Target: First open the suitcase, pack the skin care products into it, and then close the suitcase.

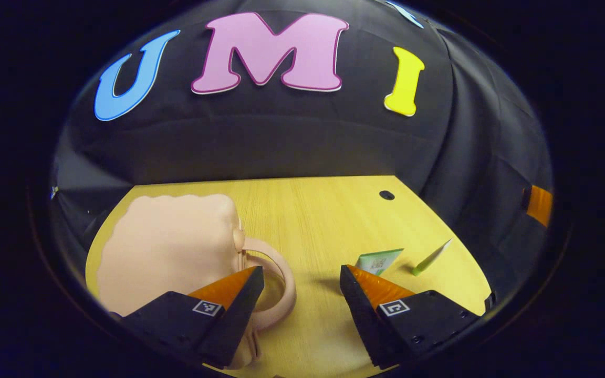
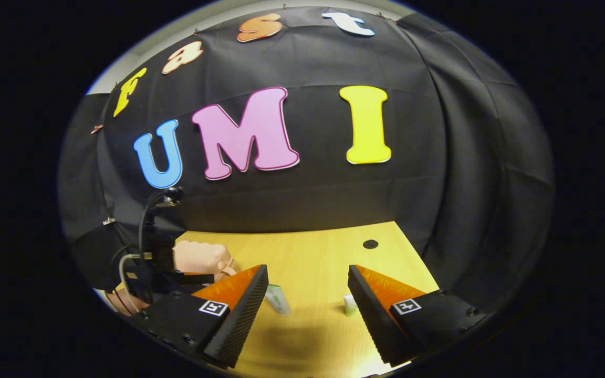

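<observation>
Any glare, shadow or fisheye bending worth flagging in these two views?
Left gripper view: the pale pink suitcase is evenly lit, and the wooden table edge bows. Right gripper view: a soft shadow lies on the table between the open fingers; sharp enough.

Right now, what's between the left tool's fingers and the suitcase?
Nothing: in the left gripper view the left tool hangs open beside the closed pink suitcase, one finger overlapping its looped handle.

- A staged recording booth, not a lived-in room: black cloth wall (image 2: 439, 173) drapes in folds behind and to the side of the work surface.
- A bare light-wood table (image 1: 329, 210) with a round cable hole (image 1: 386, 195), office-desk style.
- Cabled camera gear (image 2: 153, 247) stands at the table's edge.
</observation>
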